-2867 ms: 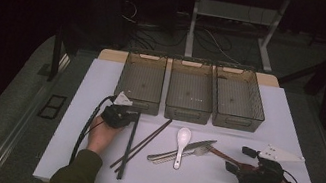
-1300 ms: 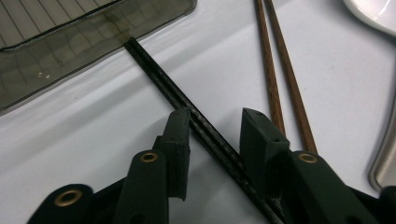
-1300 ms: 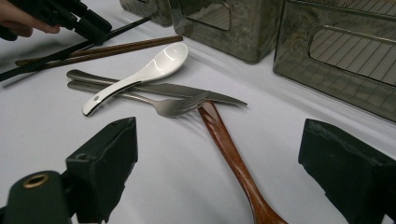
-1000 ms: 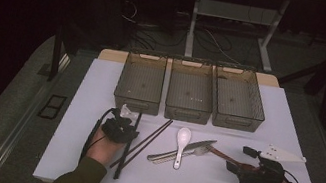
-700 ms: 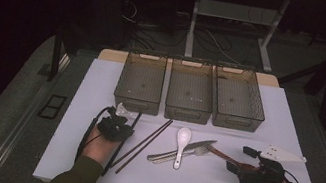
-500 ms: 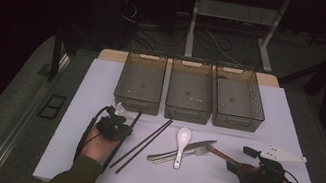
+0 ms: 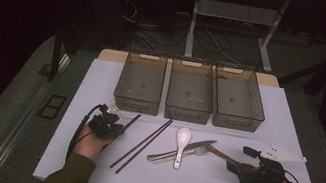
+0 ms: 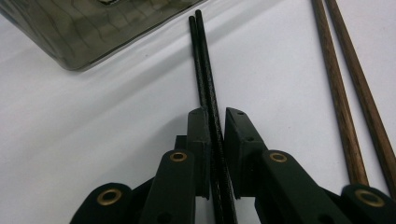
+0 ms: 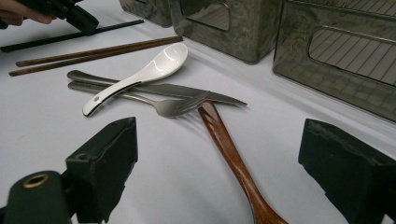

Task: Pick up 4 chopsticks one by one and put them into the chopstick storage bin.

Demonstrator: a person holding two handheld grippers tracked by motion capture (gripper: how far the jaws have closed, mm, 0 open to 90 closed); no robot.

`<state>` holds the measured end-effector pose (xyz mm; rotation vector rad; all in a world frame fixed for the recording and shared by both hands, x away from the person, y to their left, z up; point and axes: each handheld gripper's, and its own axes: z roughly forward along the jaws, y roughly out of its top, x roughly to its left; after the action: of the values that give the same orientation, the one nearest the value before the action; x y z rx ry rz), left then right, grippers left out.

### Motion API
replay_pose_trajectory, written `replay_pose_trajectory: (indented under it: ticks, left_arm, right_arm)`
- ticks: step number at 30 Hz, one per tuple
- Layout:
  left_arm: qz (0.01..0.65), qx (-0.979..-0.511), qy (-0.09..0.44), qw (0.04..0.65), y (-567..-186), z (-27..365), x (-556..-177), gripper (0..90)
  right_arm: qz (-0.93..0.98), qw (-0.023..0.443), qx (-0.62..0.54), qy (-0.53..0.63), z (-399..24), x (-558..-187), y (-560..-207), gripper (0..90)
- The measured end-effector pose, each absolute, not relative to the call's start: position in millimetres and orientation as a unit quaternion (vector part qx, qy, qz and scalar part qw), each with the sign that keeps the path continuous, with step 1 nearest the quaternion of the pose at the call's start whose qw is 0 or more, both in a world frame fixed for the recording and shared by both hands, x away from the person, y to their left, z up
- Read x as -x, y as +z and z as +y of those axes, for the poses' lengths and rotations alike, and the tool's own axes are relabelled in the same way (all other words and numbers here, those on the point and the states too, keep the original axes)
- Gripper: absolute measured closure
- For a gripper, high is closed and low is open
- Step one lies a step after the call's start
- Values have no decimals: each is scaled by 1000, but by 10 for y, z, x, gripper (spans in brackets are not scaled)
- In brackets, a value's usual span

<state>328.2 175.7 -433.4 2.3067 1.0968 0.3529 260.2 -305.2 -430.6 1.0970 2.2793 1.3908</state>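
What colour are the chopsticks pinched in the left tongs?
Black chopsticks, clearest in the left gripper view, gripped by the left tongs.

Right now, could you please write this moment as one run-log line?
left tongs: shut on black chopsticks | right tongs: open, astride wooden handle | baskets: empty

This looks like a lab or recording studio, not a home. A white-covered rectangular desk (image 7: 101,85) stands alone under bright light while the room around it is dark. Beyond its far edge, loose black cables (image 7: 210,41) lie tangled on the grey floor (image 7: 10,110) around the white metal legs of a stand (image 7: 193,25). Three identical smoky translucent plastic bins (image 7: 190,90) sit in a neat row at the far side of the desk, laid out like a test setup.
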Motion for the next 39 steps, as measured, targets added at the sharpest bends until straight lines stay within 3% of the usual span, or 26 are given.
replay_pose_trajectory:
  ticks: [7, 13, 22, 39]
  left_arm:
    - [401, -858, 127, 296, -4315, 1798, -3285, 778]
    - [396, -848, 129, 328, -4215, 1849, -3228, 708]
    - [400, -826, 135, 373, -4090, 2033, -3048, 721]
    - [418, -817, 123, 378, -4232, 2321, -2614, 764]
  right_arm:
    - [782, 127, -378, 478, -3052, -2599, -4304, 115]
    - [783, 126, -378, 478, -3054, -2597, -4304, 115]
    - [784, 126, -377, 477, -3054, -2598, -4306, 115]
    - [789, 128, -370, 473, -3039, -2583, -4317, 115]
